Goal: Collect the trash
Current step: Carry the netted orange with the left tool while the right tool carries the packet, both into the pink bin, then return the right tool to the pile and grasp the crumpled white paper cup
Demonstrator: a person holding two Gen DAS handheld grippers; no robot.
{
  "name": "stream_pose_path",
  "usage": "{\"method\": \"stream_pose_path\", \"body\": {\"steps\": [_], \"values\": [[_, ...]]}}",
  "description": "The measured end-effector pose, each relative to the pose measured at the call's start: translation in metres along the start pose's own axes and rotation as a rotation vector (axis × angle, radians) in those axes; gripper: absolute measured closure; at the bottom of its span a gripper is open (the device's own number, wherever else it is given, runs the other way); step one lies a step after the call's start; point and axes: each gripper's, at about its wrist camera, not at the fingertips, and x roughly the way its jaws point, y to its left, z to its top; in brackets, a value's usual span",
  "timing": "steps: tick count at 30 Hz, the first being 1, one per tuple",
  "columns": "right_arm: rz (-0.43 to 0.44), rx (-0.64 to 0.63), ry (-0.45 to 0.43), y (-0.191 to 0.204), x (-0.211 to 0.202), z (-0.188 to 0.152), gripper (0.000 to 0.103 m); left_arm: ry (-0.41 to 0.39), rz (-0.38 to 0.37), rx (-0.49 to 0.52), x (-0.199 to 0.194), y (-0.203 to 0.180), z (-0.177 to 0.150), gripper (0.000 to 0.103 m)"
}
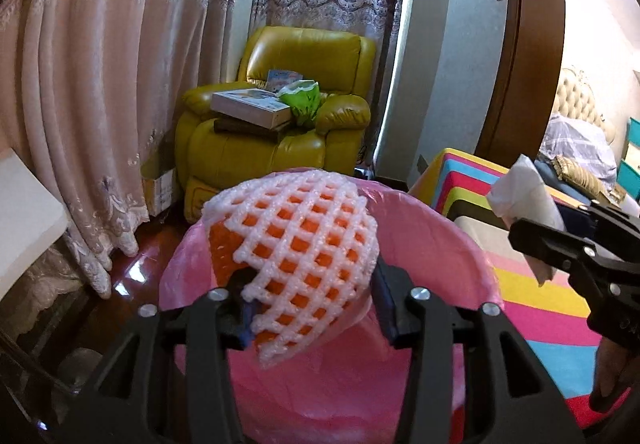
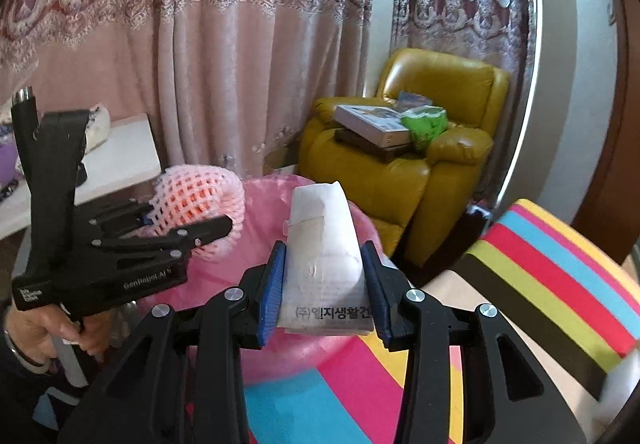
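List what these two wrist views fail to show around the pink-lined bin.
- Bin bottom: left wrist view, hidden by foam fruit net and left tool.
- Bin's outside: both views, covered by the pink liner and tools.
- White packet print: right wrist view, cut off by right tool pads.
- Armchair book titles: too small.

The left claw points forward and somewhat down, its blue pads set part-way apart, the right pad clear of what lies between them. The right claw points likewise, pads spread to a moderate gap. A hand grips the left claw's handle.
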Motion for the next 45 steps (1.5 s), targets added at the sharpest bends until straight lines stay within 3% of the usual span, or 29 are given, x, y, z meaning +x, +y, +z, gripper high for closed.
{"method": "stream_pose_path", "body": {"steps": [1, 3, 6, 9, 16, 18, 25, 33, 35, 40, 45], "values": [[0.013, 0.001, 0.009, -0.001, 0.007, 0.001, 0.045, 0.007, 0.007, 0.0, 0.005, 0.002, 0.0, 0.04], [0.012, 0.025, 0.005, -0.006, 0.009, 0.002, 0.029, 0.003, 0.053, -0.013, 0.007, 0.003, -0.003, 0.023], [0.021, 0.065, -0.016, -0.015, -0.005, 0.0, 0.029, -0.003, 0.061, -0.055, -0.001, 0.007, -0.009, 0.012], [-0.026, 0.062, -0.031, -0.023, -0.031, -0.007, 0.029, -0.035, 0.108, -0.073, -0.019, 0.004, -0.018, 0.005], [-0.157, 0.116, -0.034, -0.053, -0.1, -0.048, 0.024, -0.119, 0.051, -0.11, -0.055, -0.038, -0.034, 0.005], [-0.201, 0.125, -0.033, -0.06, -0.116, -0.06, 0.023, -0.095, 0.014, -0.088, -0.056, -0.057, -0.036, 0.005], [-0.409, 0.272, -0.048, -0.113, -0.197, -0.112, 0.022, 0.005, -0.129, 0.142, -0.055, -0.159, -0.056, 0.005], [-0.583, 0.473, -0.083, -0.164, -0.274, -0.178, 0.021, 0.078, -0.276, 0.272, -0.057, -0.251, -0.09, 0.005], [-0.592, 0.506, -0.069, -0.17, -0.281, -0.192, 0.022, 0.078, -0.304, 0.29, -0.058, -0.267, -0.097, 0.005], [-0.612, 0.552, 0.032, -0.187, -0.27, -0.212, 0.034, 0.097, -0.324, 0.332, -0.051, -0.3, -0.107, 0.005], [-0.628, 0.547, 0.098, -0.202, -0.249, -0.213, 0.035, 0.08, -0.274, 0.388, -0.047, -0.303, -0.106, 0.005]]}}
